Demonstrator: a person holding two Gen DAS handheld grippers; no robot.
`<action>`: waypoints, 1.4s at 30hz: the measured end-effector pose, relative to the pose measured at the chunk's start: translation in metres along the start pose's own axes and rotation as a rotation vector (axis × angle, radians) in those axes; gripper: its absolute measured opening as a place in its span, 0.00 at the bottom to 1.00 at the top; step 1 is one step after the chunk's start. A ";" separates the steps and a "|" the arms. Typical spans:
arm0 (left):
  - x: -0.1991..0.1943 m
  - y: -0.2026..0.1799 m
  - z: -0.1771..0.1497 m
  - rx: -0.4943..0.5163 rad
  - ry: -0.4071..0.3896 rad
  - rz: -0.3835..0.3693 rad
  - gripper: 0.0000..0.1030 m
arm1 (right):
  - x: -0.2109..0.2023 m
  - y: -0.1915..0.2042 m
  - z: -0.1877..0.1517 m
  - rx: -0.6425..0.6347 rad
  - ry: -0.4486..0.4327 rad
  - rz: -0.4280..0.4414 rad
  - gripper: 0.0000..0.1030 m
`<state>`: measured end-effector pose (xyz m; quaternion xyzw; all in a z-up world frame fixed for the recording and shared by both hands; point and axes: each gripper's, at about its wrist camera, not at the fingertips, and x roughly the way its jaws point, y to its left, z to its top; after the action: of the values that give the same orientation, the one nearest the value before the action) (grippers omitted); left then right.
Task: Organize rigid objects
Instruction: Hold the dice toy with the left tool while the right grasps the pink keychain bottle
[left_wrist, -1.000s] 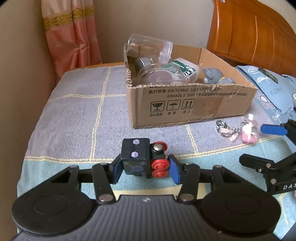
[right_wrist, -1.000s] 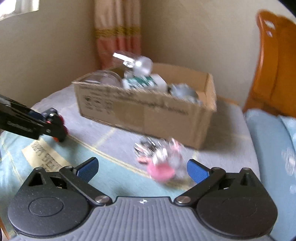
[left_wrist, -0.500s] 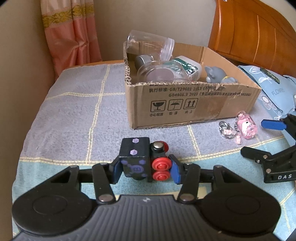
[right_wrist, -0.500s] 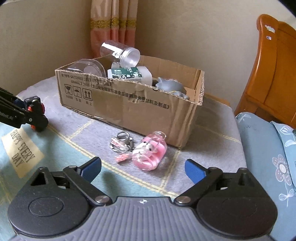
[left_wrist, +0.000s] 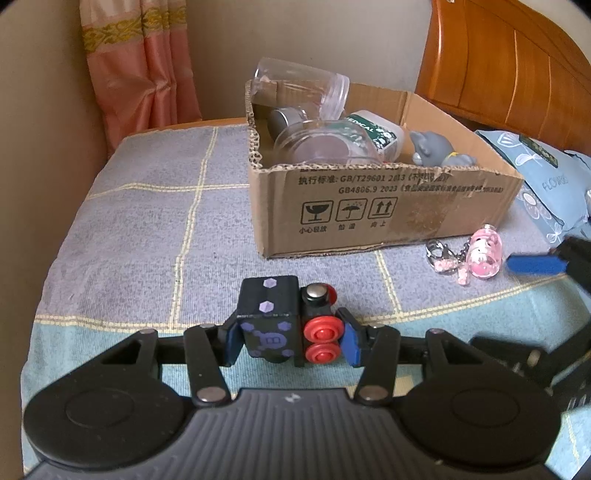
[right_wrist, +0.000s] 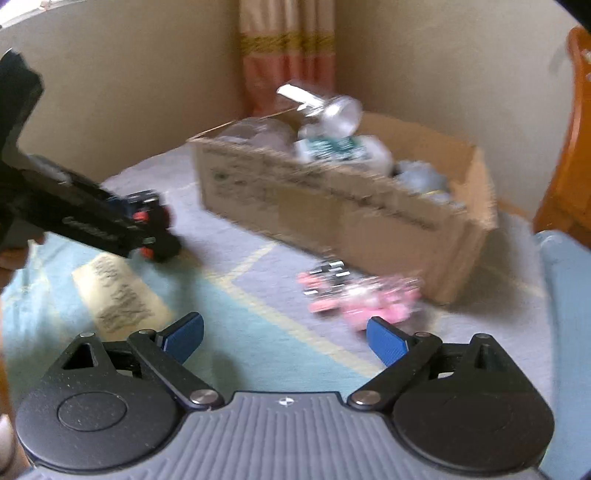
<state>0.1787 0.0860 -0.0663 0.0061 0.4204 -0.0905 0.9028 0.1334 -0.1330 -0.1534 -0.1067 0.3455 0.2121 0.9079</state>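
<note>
— Black plastic toy train (left_wrist: 286, 326) with red wheels sits clamped between my left fingers (left_wrist: 290, 338). Where's the pink keyring charm (right_wrist: 373, 301)?

— Just ahead of my right fingers (right_wrist: 284, 338), spread wide, empty; brown cardboard box (left_wrist: 388, 206) beyond.

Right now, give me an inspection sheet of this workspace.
Surface: grey and teal checked cloth.
Job's things: black toy train; pink keychain beside the cardboard box.
Clutter: clear jars, medical bottle, grey figure inside the box.
Grippers: left gripper clamps the train; right gripper open, empty.
Cables: nothing seen.
Surroundings: curtain, wooden headboard, blue pillow.
</note>
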 end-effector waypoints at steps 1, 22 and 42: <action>0.000 0.000 0.000 -0.001 -0.001 0.000 0.49 | -0.002 -0.006 0.000 -0.003 -0.005 -0.015 0.96; 0.004 0.001 -0.018 -0.039 -0.027 0.035 0.96 | 0.024 -0.024 0.001 -0.069 0.039 0.057 1.00; 0.004 -0.006 -0.022 -0.020 -0.095 0.075 0.64 | 0.034 -0.038 0.009 -0.084 0.021 0.080 0.94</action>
<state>0.1640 0.0809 -0.0831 0.0087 0.3776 -0.0525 0.9244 0.1793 -0.1532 -0.1675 -0.1328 0.3498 0.2613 0.8898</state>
